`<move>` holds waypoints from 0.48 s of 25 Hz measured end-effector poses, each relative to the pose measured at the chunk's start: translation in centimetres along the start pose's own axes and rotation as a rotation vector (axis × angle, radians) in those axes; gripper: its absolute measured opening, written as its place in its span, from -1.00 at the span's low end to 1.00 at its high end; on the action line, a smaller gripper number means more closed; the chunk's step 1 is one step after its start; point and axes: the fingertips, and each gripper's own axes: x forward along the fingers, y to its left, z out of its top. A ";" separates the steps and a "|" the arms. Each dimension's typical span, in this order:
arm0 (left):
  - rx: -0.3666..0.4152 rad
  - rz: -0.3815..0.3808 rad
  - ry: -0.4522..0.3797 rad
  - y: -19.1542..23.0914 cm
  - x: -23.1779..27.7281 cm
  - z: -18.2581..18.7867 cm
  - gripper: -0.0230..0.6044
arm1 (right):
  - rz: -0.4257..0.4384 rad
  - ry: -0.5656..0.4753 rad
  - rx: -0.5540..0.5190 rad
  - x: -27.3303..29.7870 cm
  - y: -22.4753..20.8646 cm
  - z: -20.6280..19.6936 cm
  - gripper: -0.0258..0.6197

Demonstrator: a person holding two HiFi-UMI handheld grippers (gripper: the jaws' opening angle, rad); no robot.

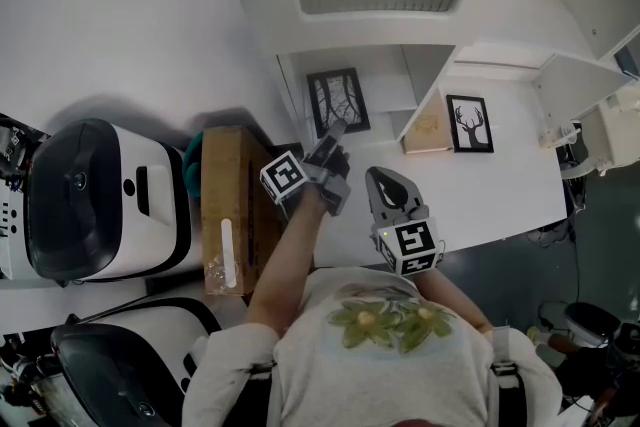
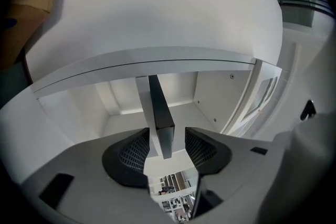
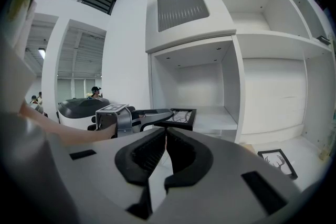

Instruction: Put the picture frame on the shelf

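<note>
One big white shelf (image 1: 425,65) stands at the back edge of the white bench (image 1: 520,185). Off the left end of the bench sits a black and white machine (image 1: 100,200), and a brown cardboard box (image 1: 232,210) stands just beside it. The picture frame (image 1: 338,103) with the tree drawing is already inside the low left part of the shelf, near its front edge. I cannot tell if it lies flat or leans. A smaller deer picture (image 1: 469,123) lies on the bench near the back edge, apart from the shelf opening. The left gripper (image 1: 325,155) reaches into the shelf to the near edge of the picture frame. In the left gripper view the thin black side of the picture frame (image 2: 160,113) stands between the two jaws. The jaws are wide apart, with a gap on each side, so they do not squeeze it. The right gripper (image 1: 390,200) waits over the front edge of the bench. In the right gripper view its jaws are pushed together with nothing in them. I think the picture frame is light and stiff. Its front may be glass, so it could break if it tips or drops. Its smooth black sides may slip. The best place to hold it is on the thin rim, in the middle of one side, not on the front.
</note>
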 end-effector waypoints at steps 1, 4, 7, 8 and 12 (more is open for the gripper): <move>0.002 0.004 -0.008 0.0 -0.2 0.0 -0.27 | 0.001 0.000 0.000 0.0 0.0 0.0 -0.82; 0.019 0.075 -0.049 1.1 -1.6 0.2 -0.27 | 0.002 0.002 0.002 -0.2 0.0 -0.1 -0.82; 0.006 0.076 -0.093 1.0 -2.3 0.4 -0.63 | 0.003 0.001 0.003 -0.2 -0.1 -0.1 -0.82; 0.001 0.063 -0.101 0.7 -2.2 0.4 -0.63 | 0.004 0.001 0.003 -0.2 -0.1 -0.1 -0.82; -0.009 0.059 -0.105 0.8 -2.2 0.3 -0.64 | 0.010 0.000 0.004 -0.3 0.0 -0.1 -0.82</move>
